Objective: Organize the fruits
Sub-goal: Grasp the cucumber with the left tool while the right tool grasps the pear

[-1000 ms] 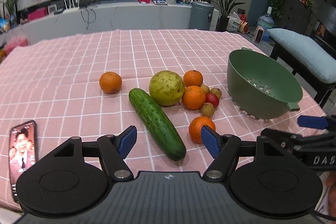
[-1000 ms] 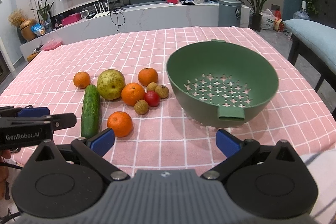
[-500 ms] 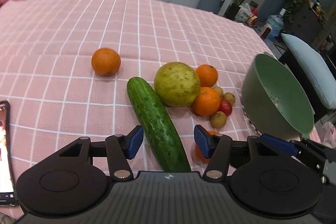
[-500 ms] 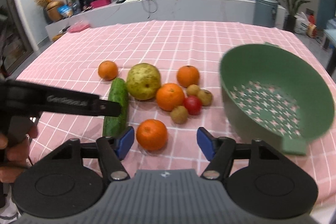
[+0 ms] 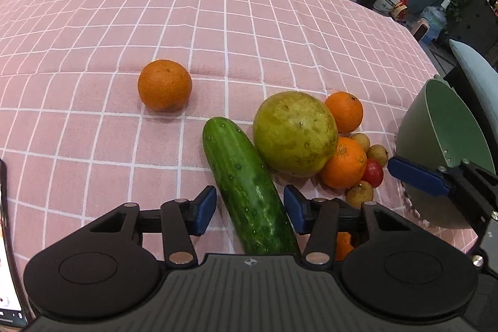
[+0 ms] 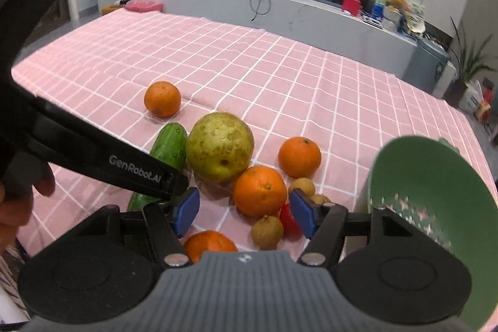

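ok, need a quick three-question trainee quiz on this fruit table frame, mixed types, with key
1. True or false: the cucumber lies between the fingers of the left gripper.
2. Right beside the cucumber lies: A) large yellow-green fruit B) banana C) mug.
3. Which fruit sits apart from the cluster?
Key: 1 true; the jaws have just been closing, and the pads are not yet visibly pressing on it. 2 A. 3 the lone orange.

Oranges (image 6: pixel 260 190) four, longans (image 6: pixel 267 231) three, cucumber (image 5: pixel 249 189) one.
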### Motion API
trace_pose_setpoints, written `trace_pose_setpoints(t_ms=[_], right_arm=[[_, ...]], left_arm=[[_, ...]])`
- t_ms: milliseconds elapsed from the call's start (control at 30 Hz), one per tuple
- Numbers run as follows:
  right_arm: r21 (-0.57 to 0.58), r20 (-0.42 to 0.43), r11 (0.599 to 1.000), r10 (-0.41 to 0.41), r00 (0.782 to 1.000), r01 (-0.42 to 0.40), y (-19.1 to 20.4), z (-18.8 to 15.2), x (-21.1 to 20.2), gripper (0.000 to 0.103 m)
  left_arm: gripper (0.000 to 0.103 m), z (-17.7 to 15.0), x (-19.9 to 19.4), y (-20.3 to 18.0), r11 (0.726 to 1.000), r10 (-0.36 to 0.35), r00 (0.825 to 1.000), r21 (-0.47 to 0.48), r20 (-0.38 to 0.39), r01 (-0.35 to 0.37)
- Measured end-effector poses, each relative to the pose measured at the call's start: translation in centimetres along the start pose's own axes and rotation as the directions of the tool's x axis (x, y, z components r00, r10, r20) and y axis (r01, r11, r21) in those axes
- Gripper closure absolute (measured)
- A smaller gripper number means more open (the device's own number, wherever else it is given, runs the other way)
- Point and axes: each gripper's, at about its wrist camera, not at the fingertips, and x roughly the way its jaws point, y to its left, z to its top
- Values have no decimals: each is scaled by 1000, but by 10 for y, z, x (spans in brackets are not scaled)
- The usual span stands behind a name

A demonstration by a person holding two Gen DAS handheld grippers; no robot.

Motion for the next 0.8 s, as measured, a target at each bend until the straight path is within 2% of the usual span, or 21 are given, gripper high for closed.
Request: trace_pose_setpoints(t_ms=[133,267,400,633,800], right_arm=[[-70,1,998,4,1000,-4,6,4,7,38],[-129,29,992,-12,1000,15,11,10,12,25],[-170,79,985,-12,997,25,17,19,15,17],[-236,73,971,-7,997,25,27,29,39,17],[-228,44,974,1,999,9,29,31,52,25]], left_arm=[[54,-1,0,1,1000,-17,1000,1,6,17],[56,-1,-6,6,1000,-21,999,-8,35,21],[57,1,-14,13,1000,2,997,-15,71,-1],[57,5,-9,28,996,-24,999,-87,49,28],[57,6,-4,31,994,-28,999,-102,39,32]])
